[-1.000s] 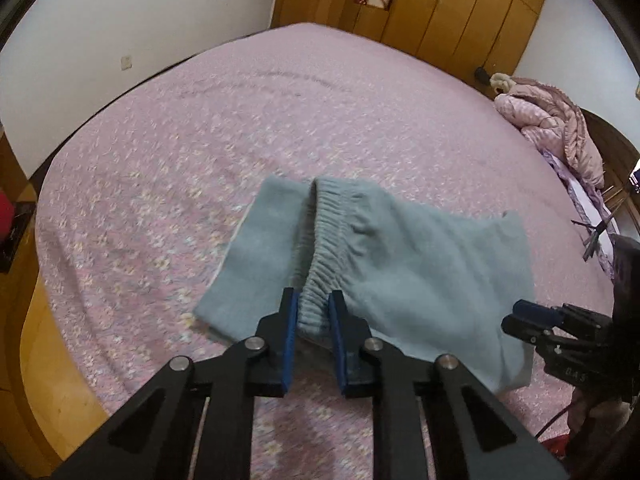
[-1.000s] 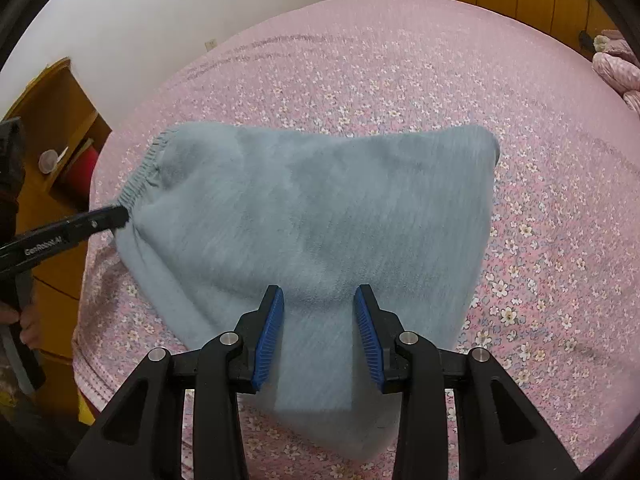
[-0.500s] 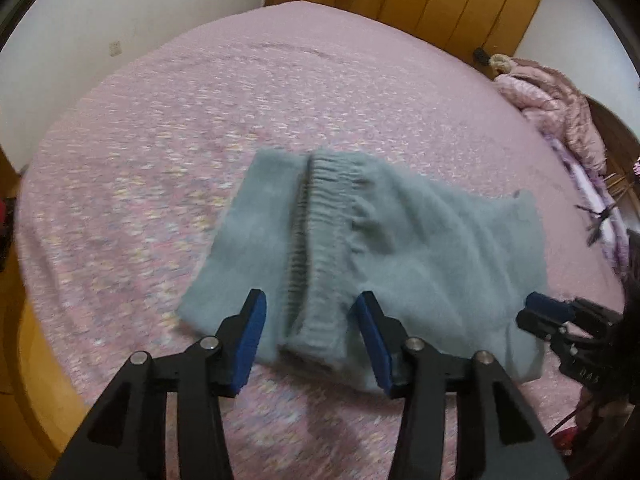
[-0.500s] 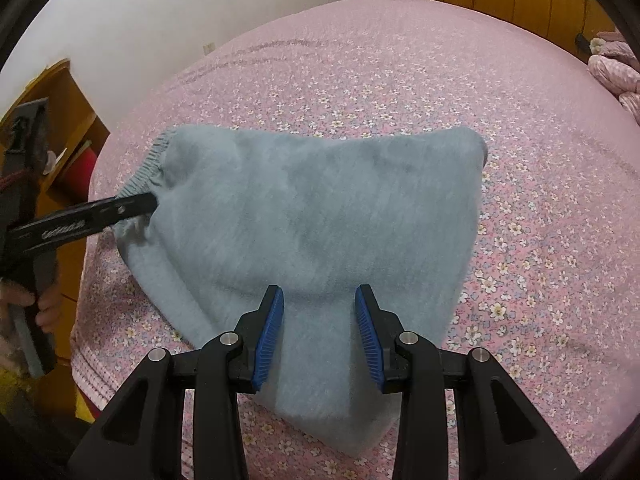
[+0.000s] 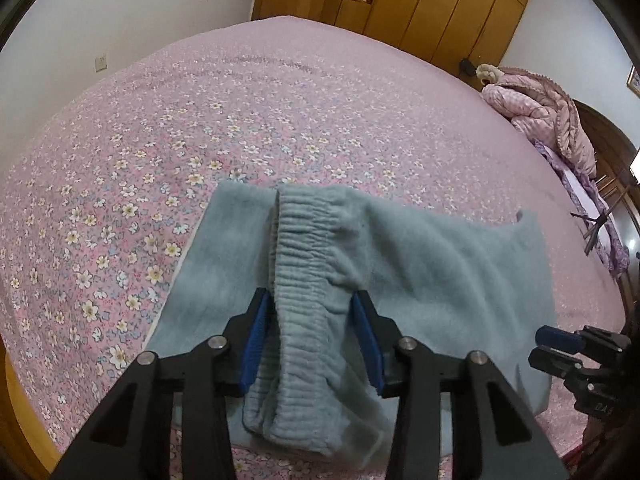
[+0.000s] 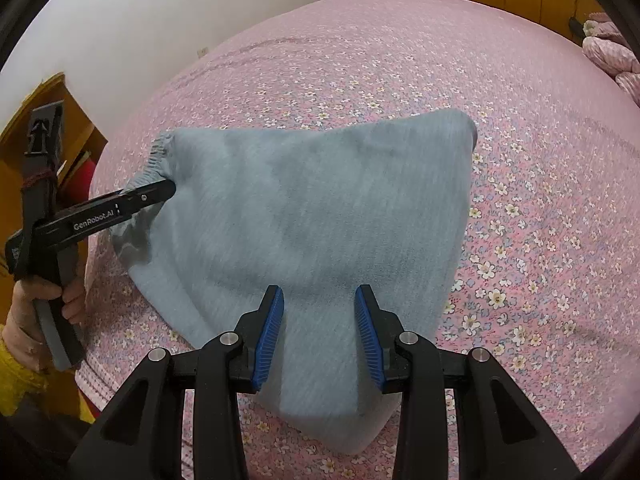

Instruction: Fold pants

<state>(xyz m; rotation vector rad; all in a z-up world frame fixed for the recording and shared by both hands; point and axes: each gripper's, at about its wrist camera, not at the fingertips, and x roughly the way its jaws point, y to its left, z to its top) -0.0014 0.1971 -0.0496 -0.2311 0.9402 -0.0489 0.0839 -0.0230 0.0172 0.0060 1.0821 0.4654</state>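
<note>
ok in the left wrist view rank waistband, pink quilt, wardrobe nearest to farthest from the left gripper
1. Waistband: between the open jaws of the left gripper.
2. Pink quilt: far right, bunched on the bed's edge.
3. Wardrobe: top, against the back wall.

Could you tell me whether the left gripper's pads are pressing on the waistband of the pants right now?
No, the left gripper stands open, its blue pads apart from the waistband lying between them.
</note>
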